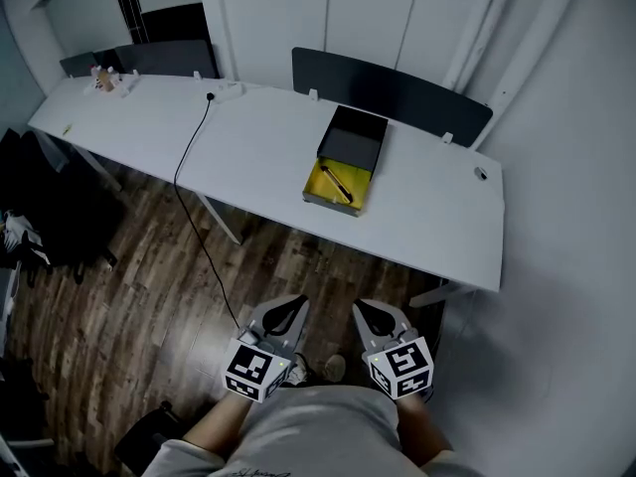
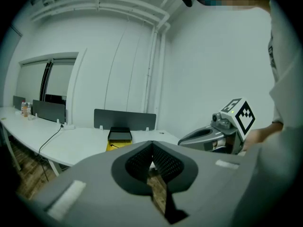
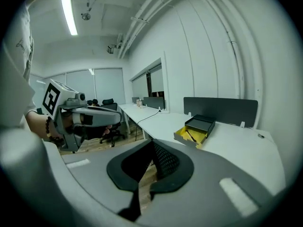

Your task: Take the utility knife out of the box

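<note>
knife [image 1: 336, 183] in box [image 1: 320, 179] (yellow-lined), well apart from right claw [image 1: 363, 309].

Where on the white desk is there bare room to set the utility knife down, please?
The desk is bare right of the box, up to the small dark item near its end. A wider bare stretch lies between the box and the black cable. Only the far left end, with a few small items, is cluttered.
</note>
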### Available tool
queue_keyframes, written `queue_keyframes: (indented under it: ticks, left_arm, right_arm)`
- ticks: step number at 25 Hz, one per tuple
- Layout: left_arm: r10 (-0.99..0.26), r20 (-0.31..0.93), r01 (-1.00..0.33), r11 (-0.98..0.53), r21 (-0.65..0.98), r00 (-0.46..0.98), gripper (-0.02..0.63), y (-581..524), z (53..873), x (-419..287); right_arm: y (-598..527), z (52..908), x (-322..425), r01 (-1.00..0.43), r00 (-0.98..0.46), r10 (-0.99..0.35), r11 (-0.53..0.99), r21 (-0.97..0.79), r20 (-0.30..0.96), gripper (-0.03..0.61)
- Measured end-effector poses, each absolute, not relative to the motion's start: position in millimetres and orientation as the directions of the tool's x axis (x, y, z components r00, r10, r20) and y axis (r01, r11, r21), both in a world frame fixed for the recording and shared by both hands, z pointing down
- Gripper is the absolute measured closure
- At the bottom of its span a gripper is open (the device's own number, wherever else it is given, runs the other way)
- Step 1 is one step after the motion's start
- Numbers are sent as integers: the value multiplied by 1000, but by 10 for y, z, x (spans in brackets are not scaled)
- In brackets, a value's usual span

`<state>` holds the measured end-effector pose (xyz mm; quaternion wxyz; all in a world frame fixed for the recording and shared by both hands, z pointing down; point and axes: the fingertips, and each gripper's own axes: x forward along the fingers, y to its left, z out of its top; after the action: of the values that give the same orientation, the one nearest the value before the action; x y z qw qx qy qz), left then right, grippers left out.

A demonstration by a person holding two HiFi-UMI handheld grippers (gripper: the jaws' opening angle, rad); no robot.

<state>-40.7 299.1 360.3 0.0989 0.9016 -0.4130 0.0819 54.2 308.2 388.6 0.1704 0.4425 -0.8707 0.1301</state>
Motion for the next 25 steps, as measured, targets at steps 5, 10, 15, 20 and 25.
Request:
queue_keyframes:
  ticks: [5, 10, 15, 20, 25]
  left_arm:
    - [-728, 216, -758, -642, 115, 650, 614, 2969, 3588, -563]
    - [-717, 202, -743, -659, 116, 667, 613, 2970, 3562, -736]
    - [-707, 199, -733, -670, 115, 678, 613, 2955, 3559, -905]
    - [-705, 195, -730, -674, 117, 682, 614, 2910, 3575, -1008]
    - [-708, 192, -732, -671, 119, 680, 614, 2807, 3596, -1043]
  right_arm:
    - [3054, 3863, 366, -814, -549, -729, 577, -66, 409, 564]
    - [3026, 3828, 177, -820, -535, -739, 571, -42, 410, 565]
    - [3003, 3774, 1, -822, -533, -747, 568, -35, 398, 564]
    - [2964, 3784, -89, -821, -531, -746, 570, -26, 402, 565]
    - [2846, 3802, -116, -820, -531, -746, 572, -22, 402, 565]
